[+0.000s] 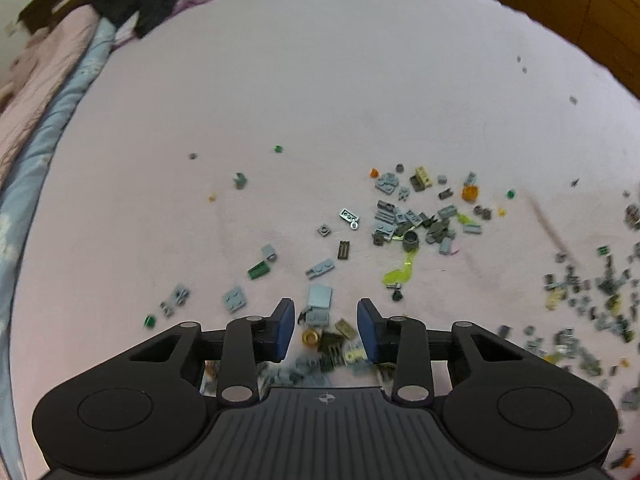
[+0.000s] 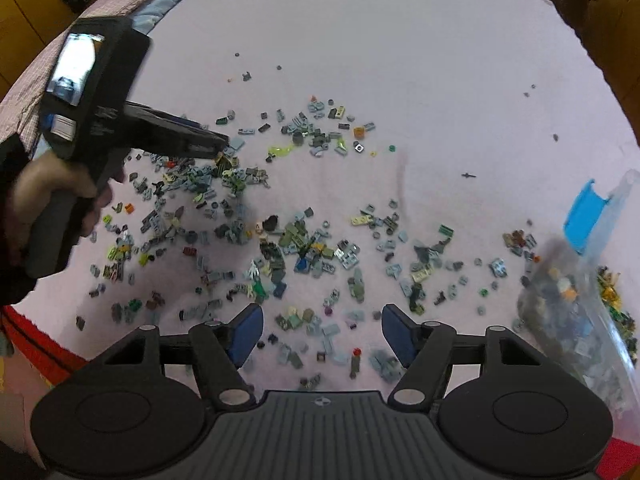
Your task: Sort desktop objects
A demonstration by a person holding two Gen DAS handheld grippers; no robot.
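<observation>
Many small toy bricks, mostly grey, dark green and lime, lie scattered on a pale pink cloth [image 1: 280, 80]. My left gripper [image 1: 326, 330] is open, low over a small cluster with a gold round piece [image 1: 311, 337] and a tan plate [image 1: 345, 328] between its pads. It also shows in the right wrist view [image 2: 224, 148], held by a hand at the left, tips down at the pile. My right gripper [image 2: 322, 334] is open and empty above scattered bricks [image 2: 304, 252]. A lime transparent piece [image 1: 400, 274] lies ahead of the left gripper.
A clear plastic box [image 2: 576, 312] full of bricks with a blue lid [image 2: 586, 216] stands at the right. Bedding and a dark cloth [image 1: 148, 4] lie at the far left. Wooden furniture [image 1: 580, 8] borders the far right. A red edge [image 2: 36, 344] runs at the near left.
</observation>
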